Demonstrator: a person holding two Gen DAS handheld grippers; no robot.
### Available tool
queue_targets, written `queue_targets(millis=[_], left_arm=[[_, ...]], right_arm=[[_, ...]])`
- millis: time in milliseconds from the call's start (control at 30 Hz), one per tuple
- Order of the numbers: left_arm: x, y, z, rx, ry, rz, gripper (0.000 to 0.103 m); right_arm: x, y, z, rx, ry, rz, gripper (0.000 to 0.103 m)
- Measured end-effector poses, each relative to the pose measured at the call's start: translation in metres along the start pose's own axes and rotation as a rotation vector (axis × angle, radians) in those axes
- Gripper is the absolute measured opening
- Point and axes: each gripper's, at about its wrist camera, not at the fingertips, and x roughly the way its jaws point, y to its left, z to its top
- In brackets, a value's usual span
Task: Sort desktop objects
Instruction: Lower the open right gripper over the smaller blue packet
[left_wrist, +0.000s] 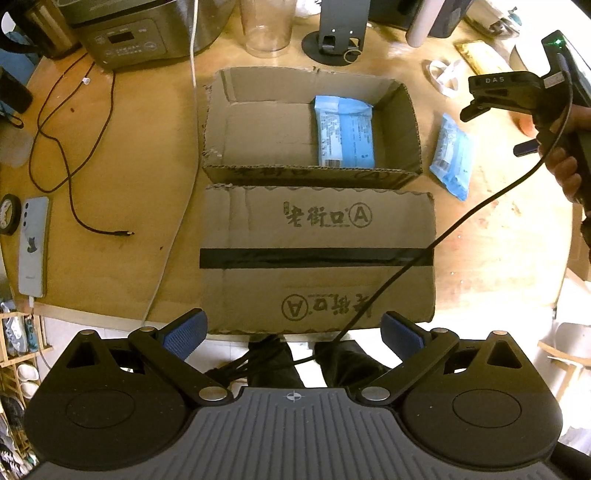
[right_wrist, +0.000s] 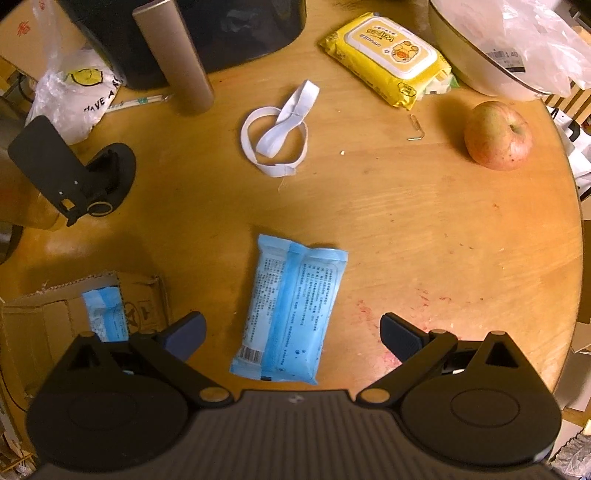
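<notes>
One blue packet (right_wrist: 290, 312) between right gripper's (right_wrist: 293, 330) spread fingers.

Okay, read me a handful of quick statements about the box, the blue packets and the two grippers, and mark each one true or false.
1. One blue packet already lies inside the open cardboard box. True.
2. The right gripper is shut on the second blue packet. False: its jaws are open, and that packet lies flat on the table.
3. The left gripper is open and holds nothing. True.
4. The apple sits inside the box. False: it rests on the table, near the edge.
5. The yellow wipes pack lies on the table. True.
</notes>
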Motion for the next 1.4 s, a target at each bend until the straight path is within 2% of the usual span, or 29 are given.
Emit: queue_targets(millis=[433, 867, 1400], left_arm=[[0.004, -0.006, 0.005, 0.022, 0.005, -0.009, 0.103], [0.005, 0.001, 0.006, 0.004, 0.012, -0.011, 0.103], [0.007, 0.005, 0.006, -0.007, 0.02, -0.011, 0.103]], right_arm=[[0.007, -0.006, -0.002, 0.109, -0.009, 0.007, 0.103], [0.02, -0.01, 0.001, 0.248, -0.015, 0.004, 0.103], [0.035, -0.008, 0.004, 0.246, 0.009, -0.005, 0.103]])
